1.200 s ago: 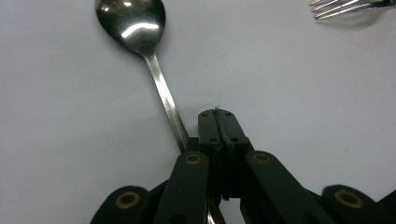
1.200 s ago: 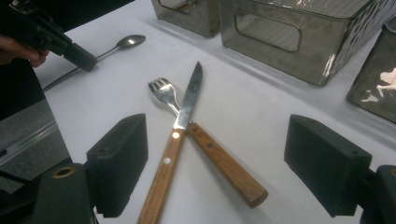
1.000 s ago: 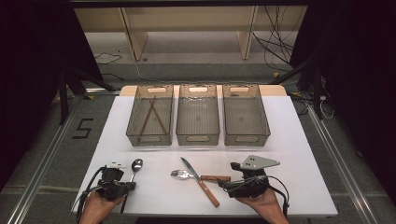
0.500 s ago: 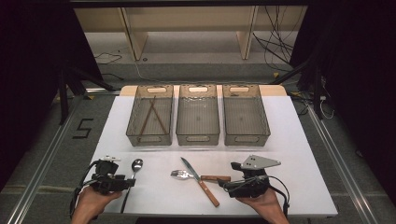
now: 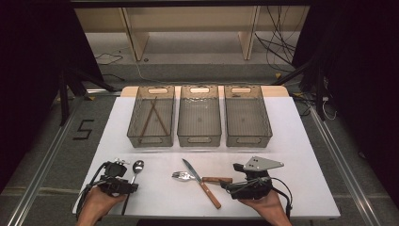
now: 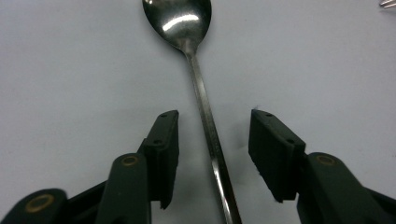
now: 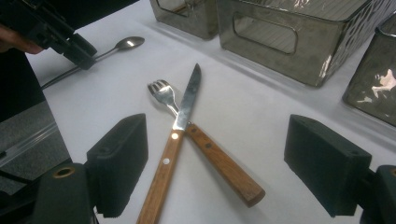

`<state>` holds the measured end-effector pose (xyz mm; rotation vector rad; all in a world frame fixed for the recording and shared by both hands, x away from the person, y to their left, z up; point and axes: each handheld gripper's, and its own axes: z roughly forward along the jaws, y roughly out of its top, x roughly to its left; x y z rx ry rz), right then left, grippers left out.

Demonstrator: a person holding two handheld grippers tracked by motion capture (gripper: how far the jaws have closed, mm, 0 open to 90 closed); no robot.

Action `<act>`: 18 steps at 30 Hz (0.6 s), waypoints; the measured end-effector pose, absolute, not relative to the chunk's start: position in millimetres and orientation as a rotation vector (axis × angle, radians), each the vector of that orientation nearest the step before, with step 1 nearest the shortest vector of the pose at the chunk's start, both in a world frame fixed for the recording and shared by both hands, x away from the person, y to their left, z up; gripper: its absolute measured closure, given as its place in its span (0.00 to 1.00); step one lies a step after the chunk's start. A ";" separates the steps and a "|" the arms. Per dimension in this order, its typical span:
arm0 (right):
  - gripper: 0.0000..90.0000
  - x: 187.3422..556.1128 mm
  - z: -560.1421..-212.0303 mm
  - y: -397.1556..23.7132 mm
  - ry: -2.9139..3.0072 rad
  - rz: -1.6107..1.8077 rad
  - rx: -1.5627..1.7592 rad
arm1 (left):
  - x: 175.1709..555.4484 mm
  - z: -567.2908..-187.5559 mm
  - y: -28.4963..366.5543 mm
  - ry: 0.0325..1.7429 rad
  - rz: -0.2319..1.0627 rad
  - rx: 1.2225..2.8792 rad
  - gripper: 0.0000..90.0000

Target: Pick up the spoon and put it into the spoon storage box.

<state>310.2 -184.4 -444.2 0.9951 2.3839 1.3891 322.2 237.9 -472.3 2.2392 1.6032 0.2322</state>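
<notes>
Since the earlier frame the left gripper (image 6: 212,128) has drawn back toward the lower left of the high view and its jaws have just been closing, half-wide astride the spoon (image 6: 194,70) lying flat on the table (image 5: 155,197), whose thin, stiff, slick steel handle looks best pinched mid-shaft.

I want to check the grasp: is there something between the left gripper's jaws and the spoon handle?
Nothing visible stands in the way. In the left gripper view the spoon handle lies on the bare white table between the open jaws of the left gripper, with a clear gap on each side. The jaws have just been closing.
</notes>
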 end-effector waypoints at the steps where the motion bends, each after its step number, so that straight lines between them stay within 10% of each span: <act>1: 0.25 310.3 -444.2 -184.5 2.383 1.389 0.995 | 322.1 -472.4 237.5 1.603 0.240 2.240 0.61; 18: 0.25 310.0 -444.3 -184.4 2.383 1.385 0.995 | 320.4 -473.1 225.8 1.573 0.328 2.308 0.79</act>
